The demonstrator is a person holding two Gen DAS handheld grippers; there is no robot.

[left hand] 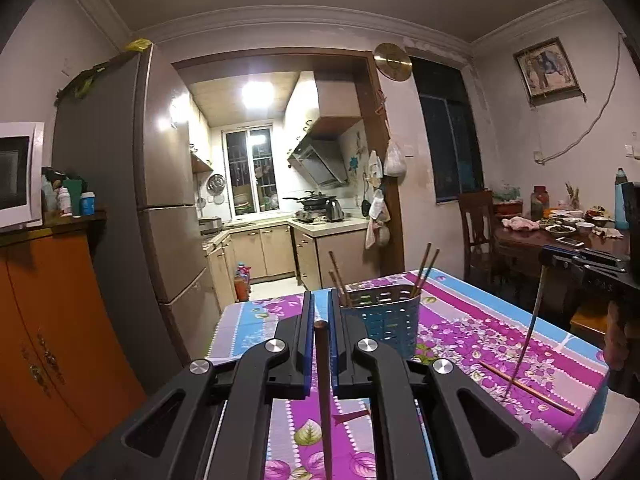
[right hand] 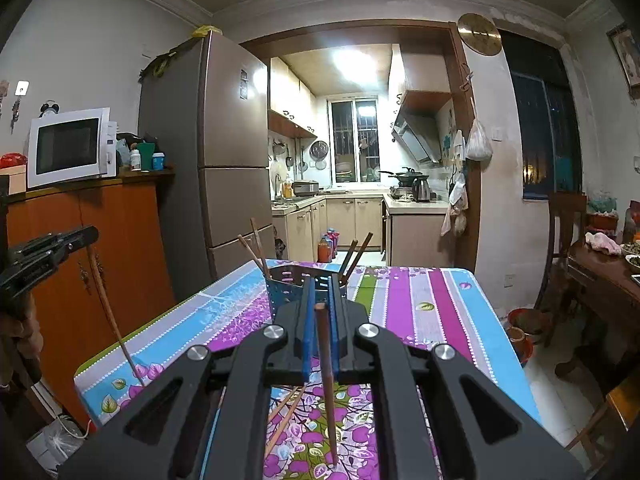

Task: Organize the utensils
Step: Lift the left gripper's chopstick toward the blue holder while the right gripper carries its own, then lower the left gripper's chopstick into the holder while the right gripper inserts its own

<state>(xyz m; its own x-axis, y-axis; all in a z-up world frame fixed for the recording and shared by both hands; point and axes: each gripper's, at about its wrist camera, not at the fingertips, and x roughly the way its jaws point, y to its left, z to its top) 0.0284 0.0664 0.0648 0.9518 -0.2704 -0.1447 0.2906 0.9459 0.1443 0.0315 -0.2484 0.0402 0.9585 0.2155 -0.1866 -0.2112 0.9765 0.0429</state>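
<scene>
In the left wrist view my left gripper (left hand: 321,297) is shut on a dark brown chopstick (left hand: 324,380) that hangs down over the flowered tablecloth (left hand: 460,320). Just beyond its fingers stands a blue slotted utensil basket (left hand: 386,322) with several chopsticks in it. At the right edge my right gripper (left hand: 548,257) holds a chopstick (left hand: 532,320) by its top end. In the right wrist view my right gripper (right hand: 321,280) is shut on that brown chopstick (right hand: 326,368), with the basket (right hand: 286,286) partly hidden behind its fingers. My left gripper (right hand: 89,237) shows at the left.
One loose chopstick (left hand: 528,388) lies on the cloth at the right, and two more (right hand: 285,410) lie under my right gripper. An orange cabinet (right hand: 100,264) and a fridge (right hand: 224,152) stand left of the table. A wooden dining table (left hand: 560,246) with dishes stands at the right.
</scene>
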